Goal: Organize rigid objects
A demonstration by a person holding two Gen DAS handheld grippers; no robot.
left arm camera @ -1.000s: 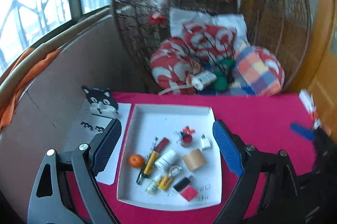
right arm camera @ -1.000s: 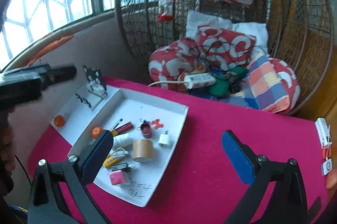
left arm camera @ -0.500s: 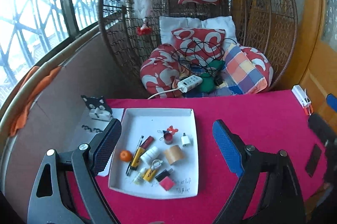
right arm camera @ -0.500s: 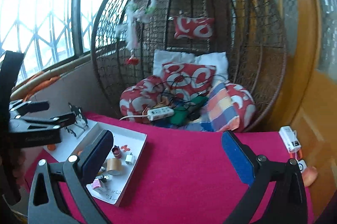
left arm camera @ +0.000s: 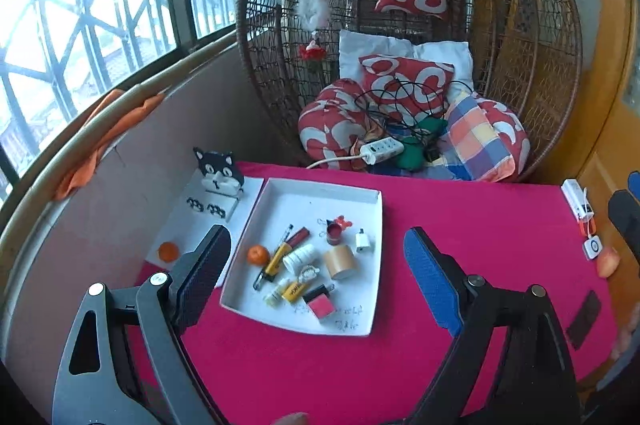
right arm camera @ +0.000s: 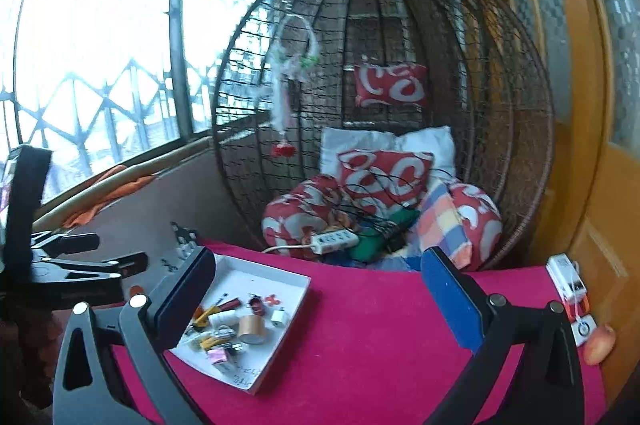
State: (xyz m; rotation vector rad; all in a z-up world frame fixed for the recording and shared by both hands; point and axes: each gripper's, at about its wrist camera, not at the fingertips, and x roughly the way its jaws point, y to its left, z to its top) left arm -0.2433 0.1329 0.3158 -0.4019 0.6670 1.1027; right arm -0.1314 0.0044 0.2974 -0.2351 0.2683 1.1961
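Tray [left arm camera: 362,321]: white, square, on red tablecloth [left arm camera: 460,217], holding jumbled small items.
Left gripper [left arm camera: 316,277]: fingers spread wide, empty, above tray.
Right gripper [right arm camera: 316,301]: spread wide, empty.

Left gripper [left arm camera: 316,265] raised, jaws wide, nothing held; right gripper [right arm camera: 316,289] likewise.

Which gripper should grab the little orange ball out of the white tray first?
Probably the left hand-held gripper. It hangs open right over the white tray, with the orange ball near its left finger. The right hand-held gripper, also open, sits further right, over the red cloth.
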